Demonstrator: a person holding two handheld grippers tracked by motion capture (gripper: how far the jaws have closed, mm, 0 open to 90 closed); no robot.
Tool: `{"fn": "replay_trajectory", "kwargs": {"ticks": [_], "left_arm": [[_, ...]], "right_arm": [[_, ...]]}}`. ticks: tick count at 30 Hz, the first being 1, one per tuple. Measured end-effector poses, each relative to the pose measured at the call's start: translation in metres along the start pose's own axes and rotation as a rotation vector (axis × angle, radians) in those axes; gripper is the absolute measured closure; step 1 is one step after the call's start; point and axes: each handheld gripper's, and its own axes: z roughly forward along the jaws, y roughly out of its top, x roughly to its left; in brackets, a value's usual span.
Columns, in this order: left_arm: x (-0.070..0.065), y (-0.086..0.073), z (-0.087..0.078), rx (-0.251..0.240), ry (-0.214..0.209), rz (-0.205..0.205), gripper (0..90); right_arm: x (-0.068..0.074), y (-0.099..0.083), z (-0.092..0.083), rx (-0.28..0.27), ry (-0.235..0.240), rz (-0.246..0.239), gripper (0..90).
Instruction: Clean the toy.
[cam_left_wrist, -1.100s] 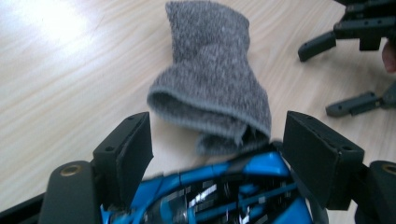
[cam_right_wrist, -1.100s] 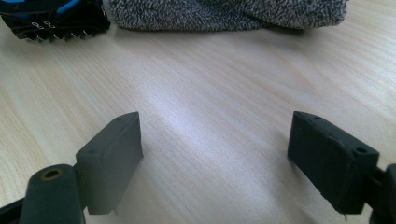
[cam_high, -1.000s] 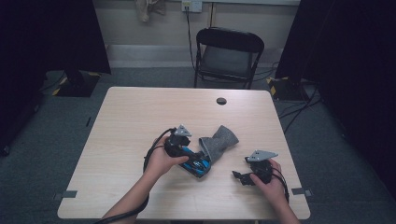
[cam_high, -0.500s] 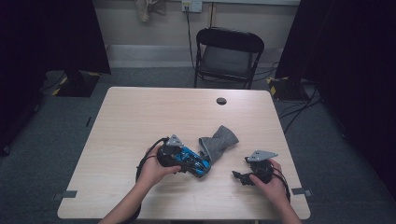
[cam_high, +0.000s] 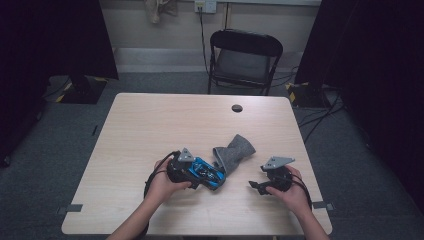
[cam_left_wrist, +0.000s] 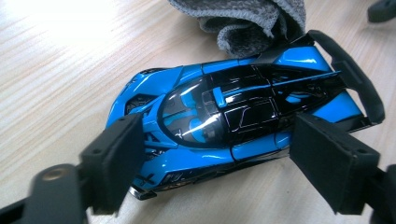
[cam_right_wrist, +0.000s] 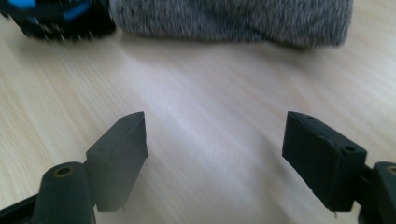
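My left gripper (cam_left_wrist: 219, 175) straddles the car (cam_left_wrist: 233, 116), jaws just opened and apart from its sides; its long axis runs toward the sock (cam_left_wrist: 243, 21). My right gripper (cam_right_wrist: 215, 154) stands open, farther away.

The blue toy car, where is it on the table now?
In the high view the blue toy car lies near the table's front edge, touching the grey cloth.

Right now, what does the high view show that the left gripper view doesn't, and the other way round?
High view alone: the folding chair, the whole table, both hands, and the right gripper open over bare wood. Left gripper view alone: the blue toy car's black canopy and rear wing, with the left gripper open around the car. Shared: the blue toy car and the grey knit sock beside it.
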Motion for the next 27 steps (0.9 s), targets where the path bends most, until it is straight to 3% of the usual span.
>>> {"fn": "replay_trajectory", "kwargs": {"ticks": [6, 9, 11, 15, 17, 19, 27], "left_arm": [[0.0, -0.001, 0.0, -0.01, 0.0, -0.002, 15.6], [0.0, -0.001, 0.0, -0.009, 0.004, -0.003, 15.7], [0.001, -0.001, 0.0, -0.012, 0.001, -0.001, 15.8], [0.001, -0.002, 0.0, -0.017, -0.001, -0.004, 16.1], [0.001, -0.002, 0.0, -0.017, -0.002, -0.001, 16.2], [0.002, -0.002, 0.0, -0.018, -0.005, -0.004, 16.2], [0.002, -0.002, -0.001, -0.016, -0.007, -0.002, 16.3]], "right_arm": [[-0.01, 0.039, 0.002, -0.027, 0.034, -0.038, 21.1], [-0.015, 0.058, 0.01, -0.044, 0.062, -0.003, 21.0], [-0.017, 0.07, 0.014, -0.054, 0.07, -0.007, 21.1], [-0.018, 0.088, 0.025, -0.023, 0.074, -0.095, 22.0], [-0.016, 0.092, 0.033, -0.005, 0.085, -0.133, 22.0], [-0.014, 0.094, 0.042, 0.011, 0.109, -0.127, 22.0], [-0.01, 0.088, 0.065, 0.061, 0.056, -0.121, 26.7]]}}
